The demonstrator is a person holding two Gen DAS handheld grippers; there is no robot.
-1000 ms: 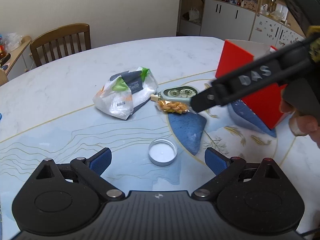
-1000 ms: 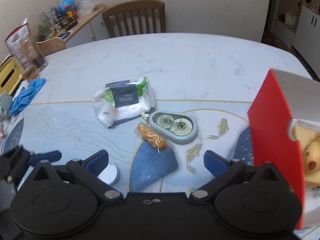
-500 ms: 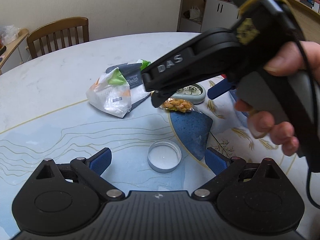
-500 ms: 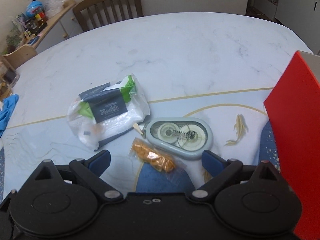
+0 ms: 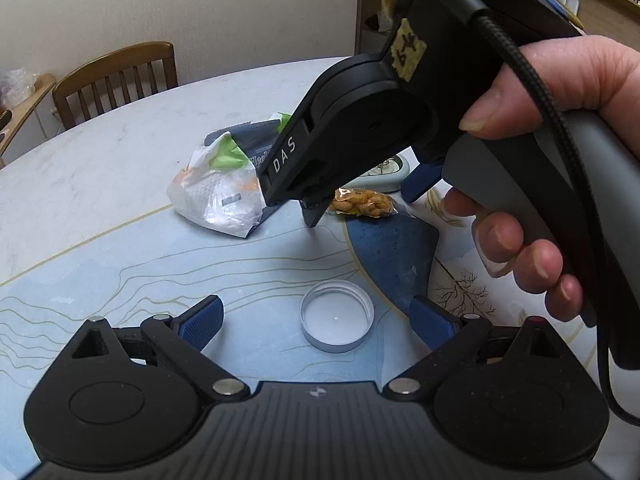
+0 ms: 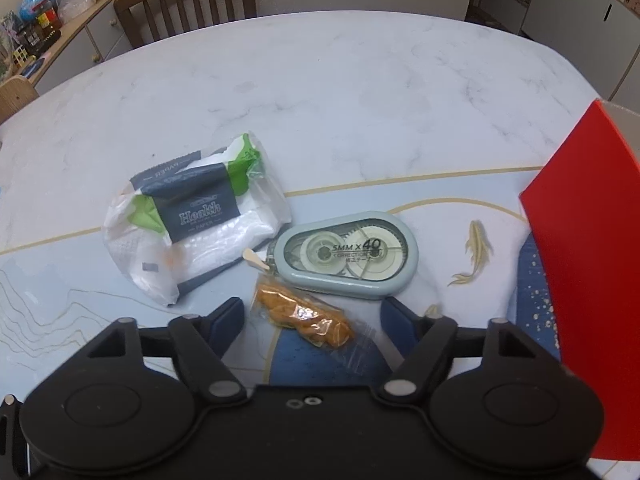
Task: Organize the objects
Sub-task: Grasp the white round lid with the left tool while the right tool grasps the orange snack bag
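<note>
Two open grippers, right one now down over the snack packet

Right gripper point(image 6: 312, 316) has dropped from beside the red box point(image 6: 588, 280) to straddle the orange snack packet point(image 6: 304, 314), fingers spread, nothing held; left gripper point(image 5: 316, 320) idles open near the lid point(image 5: 337, 316); correction tape point(image 6: 348, 258) mostly hidden in left view

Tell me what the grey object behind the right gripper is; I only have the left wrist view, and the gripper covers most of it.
Observer: It is a grey correction tape dispenser, printed 5MM X 40, lying flat on the table.
Operator: Is the right gripper closed on anything?
Observer: No. The right gripper is open, with one finger on either side of the bag of orange snacks. I cannot tell if they touch it.
Operator: Is there anything further right?
Observer: Yes, a red box stands at the right edge of the right wrist view.
</note>
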